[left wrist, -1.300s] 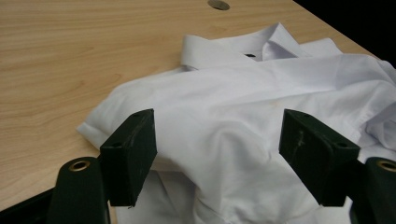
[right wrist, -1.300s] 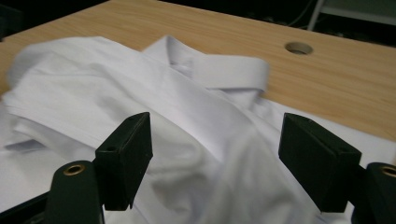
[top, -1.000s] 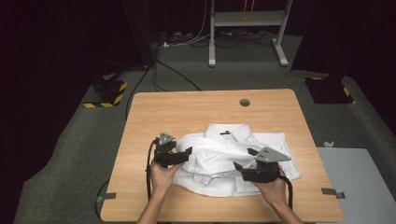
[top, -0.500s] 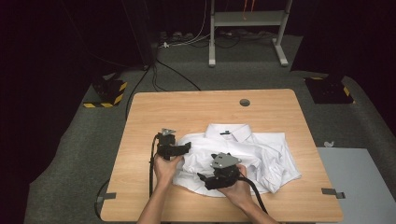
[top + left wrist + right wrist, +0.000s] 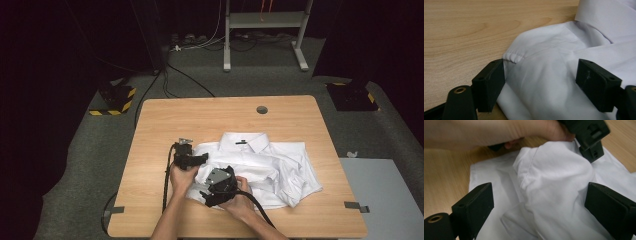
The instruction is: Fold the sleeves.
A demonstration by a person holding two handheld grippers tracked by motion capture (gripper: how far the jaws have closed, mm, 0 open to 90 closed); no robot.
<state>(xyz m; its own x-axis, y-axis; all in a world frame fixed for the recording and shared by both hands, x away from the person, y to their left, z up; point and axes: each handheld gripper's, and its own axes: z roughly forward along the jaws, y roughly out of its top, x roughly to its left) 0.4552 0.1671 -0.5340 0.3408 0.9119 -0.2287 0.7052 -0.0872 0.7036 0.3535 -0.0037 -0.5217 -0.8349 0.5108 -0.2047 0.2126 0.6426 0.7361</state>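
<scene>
A white cotton button-up shirt (image 5: 260,167) lies rumpled on the right half of the light wooden tabletop (image 5: 165,125). The left claw (image 5: 196,159) stands spread at the shirt's left shoulder seam, pinching nothing. Just right and nearer, the right claw (image 5: 209,192) has just been opening, with a loose fold between its jaws, unpressed. The cloth looks light, limp and slippery; seams or the stiffer collar (image 5: 246,141) likely offer the firmest hold.

Left hand-held gripper (image 5: 200,159) jaws apart, right hand-held gripper (image 5: 209,195) just beside it, jaws just opened wide, forearms converging
</scene>
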